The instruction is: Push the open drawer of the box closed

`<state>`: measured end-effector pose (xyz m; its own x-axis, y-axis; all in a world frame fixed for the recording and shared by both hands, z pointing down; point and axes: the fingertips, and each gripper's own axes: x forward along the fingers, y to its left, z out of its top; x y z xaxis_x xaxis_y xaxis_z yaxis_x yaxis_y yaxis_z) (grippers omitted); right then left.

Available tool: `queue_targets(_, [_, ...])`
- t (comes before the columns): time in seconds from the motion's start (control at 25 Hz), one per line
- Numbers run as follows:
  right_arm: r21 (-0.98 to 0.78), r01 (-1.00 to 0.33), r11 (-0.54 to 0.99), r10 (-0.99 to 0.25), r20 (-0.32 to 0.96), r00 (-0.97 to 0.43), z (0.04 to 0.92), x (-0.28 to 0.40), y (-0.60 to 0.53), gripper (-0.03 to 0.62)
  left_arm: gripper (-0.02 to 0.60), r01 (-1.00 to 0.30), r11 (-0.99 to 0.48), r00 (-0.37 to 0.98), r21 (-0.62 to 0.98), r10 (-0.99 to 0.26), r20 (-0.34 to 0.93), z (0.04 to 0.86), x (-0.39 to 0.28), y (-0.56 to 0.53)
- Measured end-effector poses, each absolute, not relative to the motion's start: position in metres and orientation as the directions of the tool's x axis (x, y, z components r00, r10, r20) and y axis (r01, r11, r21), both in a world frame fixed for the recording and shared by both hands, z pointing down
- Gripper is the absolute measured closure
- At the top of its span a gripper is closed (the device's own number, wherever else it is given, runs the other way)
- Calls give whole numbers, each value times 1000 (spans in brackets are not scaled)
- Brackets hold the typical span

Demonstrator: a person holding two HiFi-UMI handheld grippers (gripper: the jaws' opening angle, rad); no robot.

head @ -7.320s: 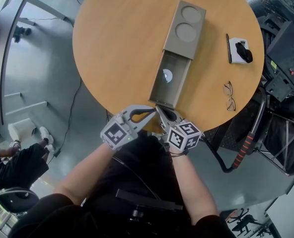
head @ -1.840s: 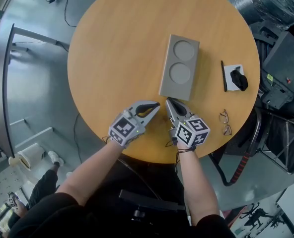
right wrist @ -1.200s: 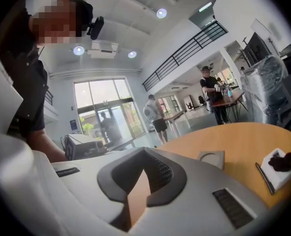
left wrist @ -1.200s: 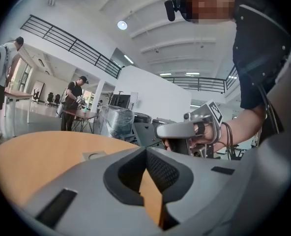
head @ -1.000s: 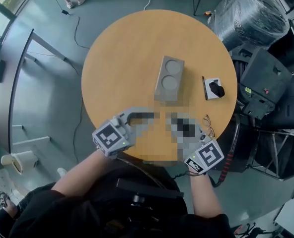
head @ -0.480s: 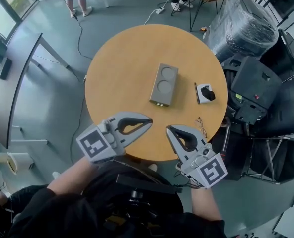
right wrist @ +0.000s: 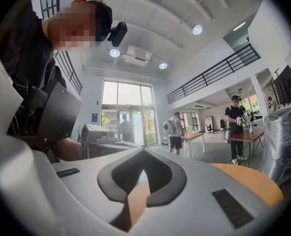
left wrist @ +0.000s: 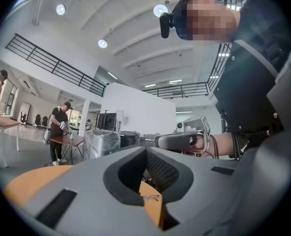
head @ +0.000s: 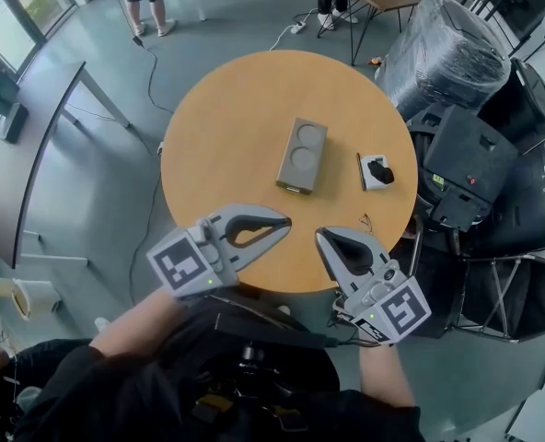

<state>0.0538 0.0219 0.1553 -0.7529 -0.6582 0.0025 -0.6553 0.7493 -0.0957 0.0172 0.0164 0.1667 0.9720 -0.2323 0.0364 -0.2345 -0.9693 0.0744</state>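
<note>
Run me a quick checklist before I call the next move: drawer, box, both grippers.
1. Drawer closed into the box: ok, no open section shows in the head view.
2. Left gripper empty: ok, jaws together on nothing.
3. Right gripper empty: ok, jaws together on nothing.
4. Both grippers apart from the box: ok.
5. Box sits fully on the table: ok, near its middle.

Head view: high, steeply down on whole counter (head: pixel 226 127). Gripper views: low off its 6 o'clock rim, turned inward, left catching right tool (left wrist: pixel 165 141).
</note>
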Motion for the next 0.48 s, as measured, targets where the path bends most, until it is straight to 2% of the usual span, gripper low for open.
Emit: queue_targets(0.48, [-99, -638, 763, -642, 0, -767, 158, 50, 21, 588, 551, -264, -961, 964, 86, -260, 54, 173, 15, 15])
